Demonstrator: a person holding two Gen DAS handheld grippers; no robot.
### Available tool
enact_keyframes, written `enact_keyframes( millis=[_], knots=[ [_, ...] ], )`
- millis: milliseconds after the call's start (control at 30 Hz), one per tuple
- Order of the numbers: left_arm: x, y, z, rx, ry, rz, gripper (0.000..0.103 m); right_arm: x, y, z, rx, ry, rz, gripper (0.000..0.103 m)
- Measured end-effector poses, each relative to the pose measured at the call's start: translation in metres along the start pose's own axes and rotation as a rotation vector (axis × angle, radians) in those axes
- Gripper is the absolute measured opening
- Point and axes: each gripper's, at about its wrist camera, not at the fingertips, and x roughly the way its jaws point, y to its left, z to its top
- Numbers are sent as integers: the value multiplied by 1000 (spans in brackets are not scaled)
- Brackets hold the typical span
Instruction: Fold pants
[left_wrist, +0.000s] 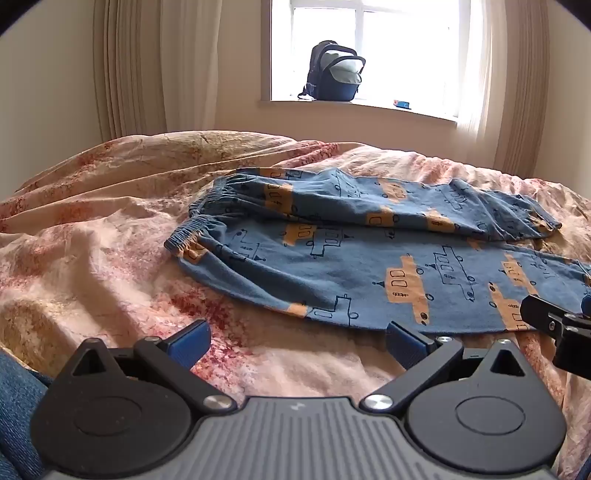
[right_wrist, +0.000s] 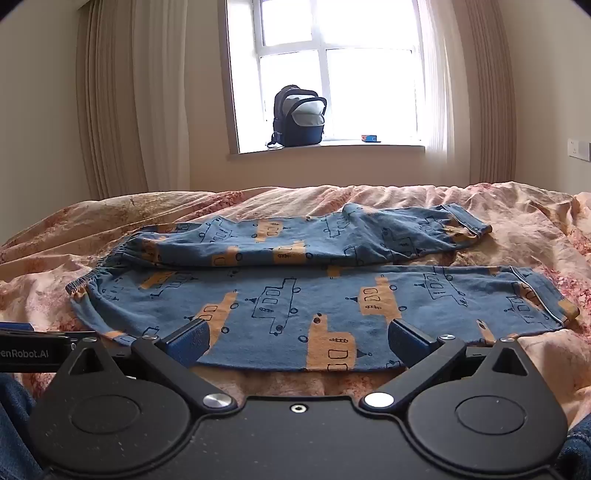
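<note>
Both my left gripper (left_wrist: 298, 343) and right gripper (right_wrist: 298, 341) gape empty; patterned pajama pants (right_wrist: 314, 291) lie unfolded at twelve o'clock on the bedspread (right_wrist: 517, 369), so I judge folding not begun

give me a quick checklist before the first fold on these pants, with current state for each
1. Left gripper open and empty: ok.
2. Right gripper open and empty: ok.
3. Pants spread lengthwise on the bedspread, waistband at left, cuffs at right: ok.
4. Legs flat and smooth: not ok, the far leg is rumpled and its near edge overlaps the near leg.
5. Nothing else lying on the pants: ok.
6. Grippers lined up on the near edge: cannot tell for the left, which sits over bare bedspread; the right is over the hem, ok.
</note>
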Motion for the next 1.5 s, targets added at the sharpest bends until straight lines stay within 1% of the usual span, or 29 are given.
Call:
enact_keyframes(
  millis=[267, 300, 333, 467, 1500],
  knots=[
    [7, 0, 4, -9, 16, 3, 103, 1, 0, 0, 1, 4, 0, 103],
    [5, -7, 3, -6, 15, 6, 103, 0, 0, 0, 1, 4, 0, 103],
    [4, -2, -1, -6, 10, 1, 103, 1, 0, 0, 2, 4, 0, 103],
    [3, 0, -1, 0, 8, -3, 103, 0, -1, 0, 2, 5, 0, 103],
    [4, 2, -2, -3, 17, -1, 103, 3, -1, -2, 0, 11, -2, 103]
  ],
)
